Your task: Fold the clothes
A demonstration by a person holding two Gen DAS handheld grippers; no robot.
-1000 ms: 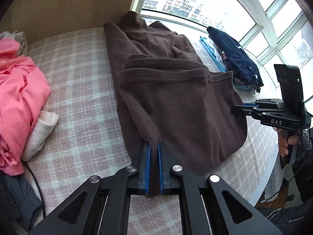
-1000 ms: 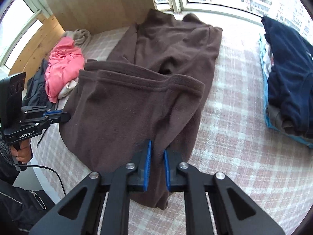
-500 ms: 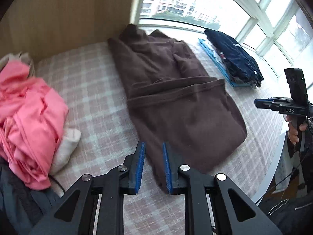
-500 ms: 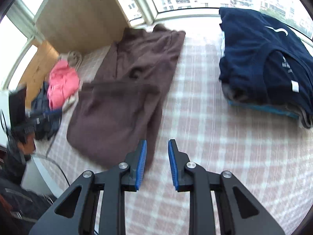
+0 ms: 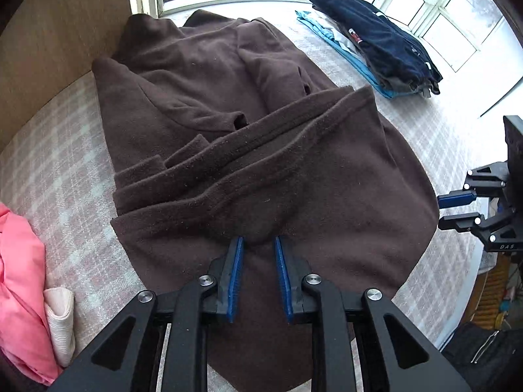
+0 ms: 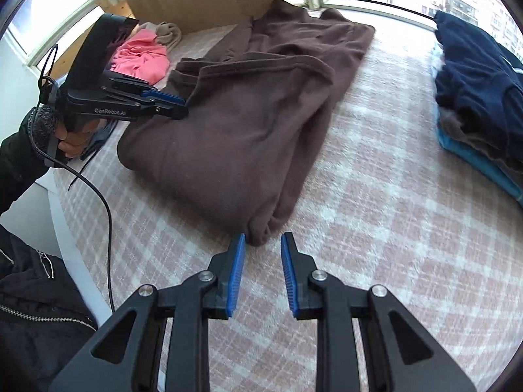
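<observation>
A brown fleece garment (image 5: 294,179) (image 6: 245,114) lies on the plaid bed cover, its lower half folded up so the hem runs across its middle. My left gripper (image 5: 258,240) (image 6: 183,107) hangs over the folded part near its left side. Its jaws are opening, a small bulge of fabric sits at the tips, and the pads do not press on it. My right gripper (image 6: 263,236) (image 5: 439,209) stands open over the cover, with the garment's near right corner just at its fingertips.
A pile of pink clothes (image 5: 16,277) (image 6: 140,55) lies at the left of the bed. A stack of folded navy clothes (image 5: 385,42) (image 6: 474,78) sits on the right by the window. A wooden panel (image 5: 65,49) bounds the far left. A black cable (image 6: 104,202) hangs off the near edge.
Both grippers were shut on the brown fabric a second ago and have let it go. The left one has shifted right, over the fold. The right one has moved to the near right corner.
</observation>
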